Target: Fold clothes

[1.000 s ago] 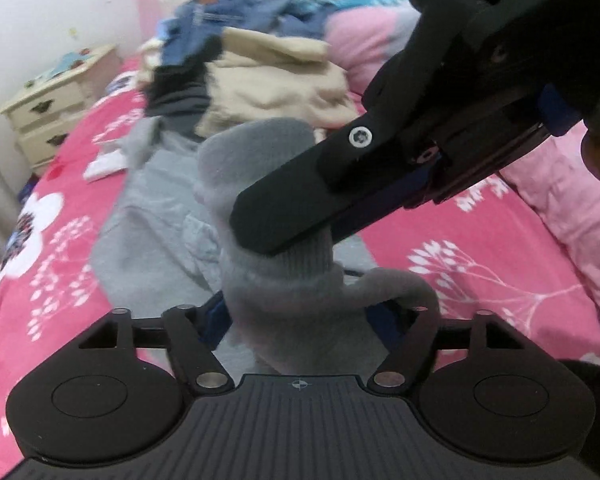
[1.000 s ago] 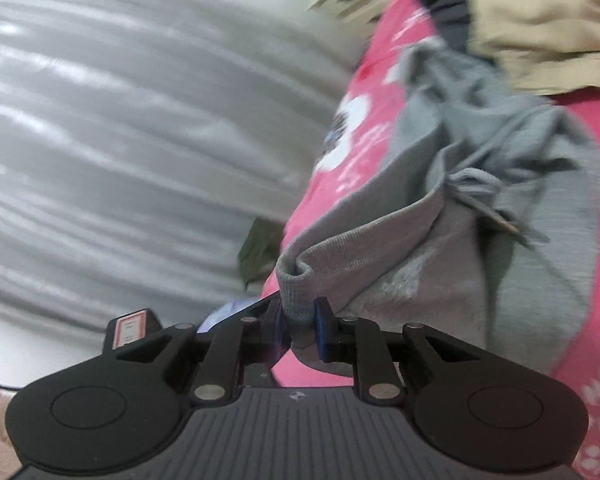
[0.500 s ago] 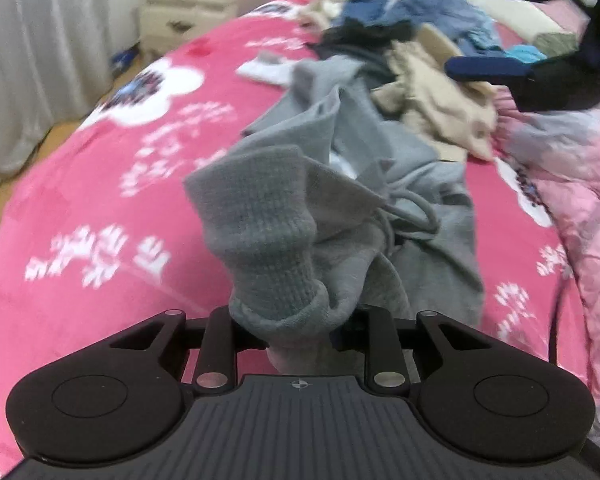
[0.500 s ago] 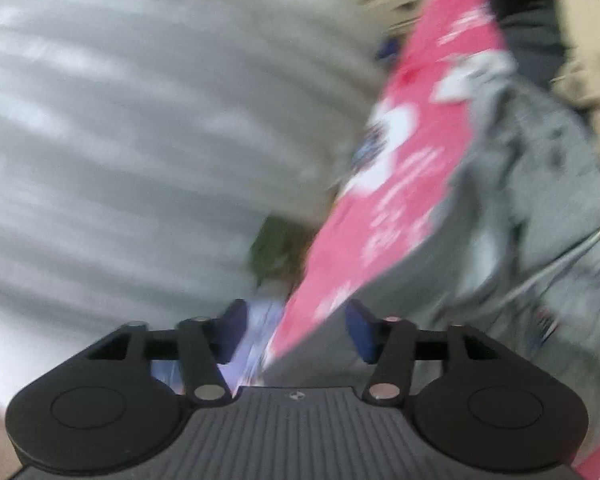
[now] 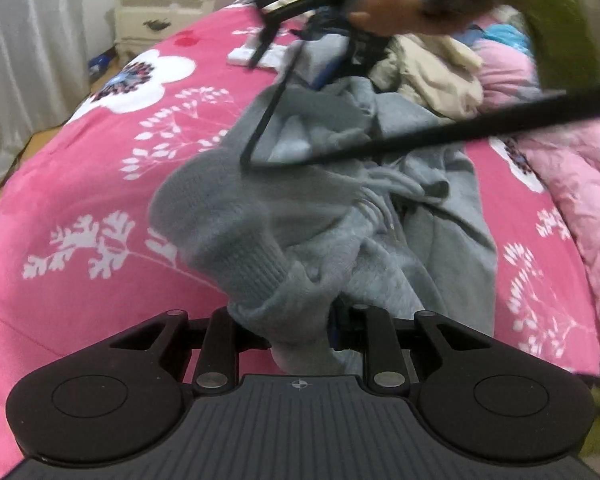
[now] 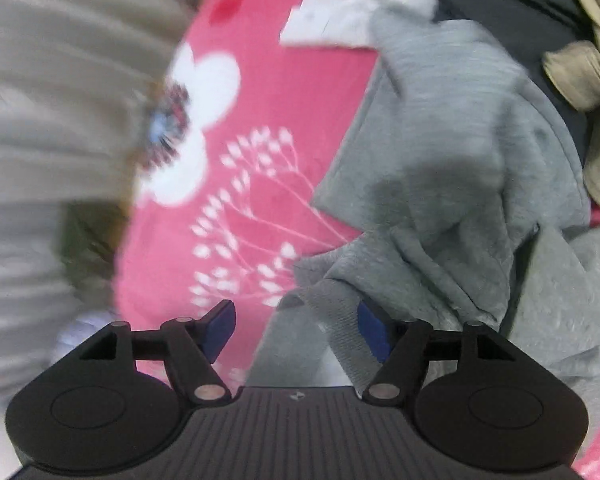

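Note:
A grey sweatshirt [image 5: 400,216] lies crumpled along the pink flowered bed. My left gripper [image 5: 300,332] is shut on its ribbed cuff [image 5: 256,264], which bunches up just in front of the fingers. In the right wrist view the same grey sweatshirt [image 6: 460,184] spreads ahead and to the right. My right gripper [image 6: 296,326] is open above it, blue pads apart, with a ribbed grey edge [image 6: 332,320] lying loose between them. In the left wrist view, the right gripper body and a person's hand [image 5: 384,8] blur at the top, over the sweatshirt's far end.
A pile of beige [image 5: 432,64], dark and blue clothes sits at the far end of the bed. A white item [image 6: 336,12] lies beside the sweatshirt. A cream nightstand [image 5: 168,4] and grey curtain [image 5: 24,64] stand left. A pink quilt [image 5: 580,184] lies right. A black cable [image 5: 440,132] crosses the view.
My right gripper let go of the sweatshirt edge, opened, and swung away toward the sweatshirt's far end. My left gripper kept hold of the cuff and turned to look along the bed.

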Demonstrator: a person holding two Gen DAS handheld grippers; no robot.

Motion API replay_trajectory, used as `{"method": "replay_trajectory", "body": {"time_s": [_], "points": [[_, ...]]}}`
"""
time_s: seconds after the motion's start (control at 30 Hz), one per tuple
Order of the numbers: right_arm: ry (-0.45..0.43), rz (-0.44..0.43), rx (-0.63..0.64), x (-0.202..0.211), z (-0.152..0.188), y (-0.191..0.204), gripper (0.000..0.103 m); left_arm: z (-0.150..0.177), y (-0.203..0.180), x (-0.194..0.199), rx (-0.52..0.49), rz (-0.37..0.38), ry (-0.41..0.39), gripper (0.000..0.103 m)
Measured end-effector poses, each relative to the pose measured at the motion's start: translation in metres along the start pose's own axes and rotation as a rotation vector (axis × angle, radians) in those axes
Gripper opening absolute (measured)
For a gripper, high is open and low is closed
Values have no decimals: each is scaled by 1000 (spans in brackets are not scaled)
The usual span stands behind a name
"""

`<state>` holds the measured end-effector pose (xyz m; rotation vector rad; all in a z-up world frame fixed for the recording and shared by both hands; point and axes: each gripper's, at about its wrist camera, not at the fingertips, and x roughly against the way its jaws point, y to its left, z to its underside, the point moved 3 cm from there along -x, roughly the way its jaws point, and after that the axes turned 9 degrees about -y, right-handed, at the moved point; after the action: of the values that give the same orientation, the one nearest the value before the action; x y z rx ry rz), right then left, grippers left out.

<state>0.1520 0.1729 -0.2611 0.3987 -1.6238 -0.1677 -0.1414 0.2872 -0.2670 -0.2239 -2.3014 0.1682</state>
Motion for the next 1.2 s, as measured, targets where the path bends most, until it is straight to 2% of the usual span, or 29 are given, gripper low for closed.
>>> {"method": "replay_trajectory", "body": {"time_s": [0.07, 0.13, 0.23, 0.33, 0.43, 0.47, 0.5, 0.53, 0.57, 0.63, 0.8, 0.87, 0.93, 0.97, 1.0, 1.03, 1.07, 1.1, 1.2], "points": [[15, 117, 56, -15, 2, 15, 71, 3, -2, 3, -20, 5, -7, 23], [13, 197, 60, -22, 2, 14, 71, 6, -3, 7, -37, 7, -20, 23], [9, 236, 9, -25, 2, 8, 71, 9, -9, 11, -92, 13, -53, 23], [40, 261, 93, -28, 7, 11, 70, 12, -14, 14, -131, 18, -72, 21], [37, 237, 140, -9, 8, 12, 49, 12, -20, 22, -168, 24, -95, 20], [32, 230, 153, 0, 8, 9, 30, 12, -23, 25, -186, 25, -102, 19], [28, 226, 166, 8, 10, 6, 17, 11, -26, 28, -206, 29, -109, 19], [25, 220, 173, 17, 12, 2, 14, 10, -29, 31, -225, 33, -114, 19], [23, 201, 166, 27, 14, -3, 4, 9, -32, 34, -245, 38, -119, 18], [4, 140, 94, 43, 19, -22, 4, 7, -40, 42, -287, 50, -140, 18], [-73, -160, -274, 81, 49, -97, 4, 3, -64, 64, -391, 50, -207, 17], [-129, -221, -321, 94, 61, -120, 4, 7, -77, 71, -440, 52, -226, 17], [-155, -242, -314, 103, 68, -133, 8, 15, -93, 72, -498, 61, -222, 17], [-152, -245, -306, 107, 70, -136, 14, 19, -102, 73, -528, 68, -219, 17], [-147, -249, -301, 111, 71, -139, 31, 23, -111, 72, -558, 83, -216, 17], [-145, -260, -305, 114, 71, -142, 43, 26, -120, 71, -584, 93, -215, 17], [-150, -281, -309, 117, 70, -143, 62, 28, -129, 69, -612, 102, -213, 17], [-160, -307, -310, 119, 67, -145, 71, 29, -137, 66, -639, 110, -211, 17], [-172, -372, -294, 116, 60, -146, 79, 32, -153, 57, -711, 120, -211, 17]]}}
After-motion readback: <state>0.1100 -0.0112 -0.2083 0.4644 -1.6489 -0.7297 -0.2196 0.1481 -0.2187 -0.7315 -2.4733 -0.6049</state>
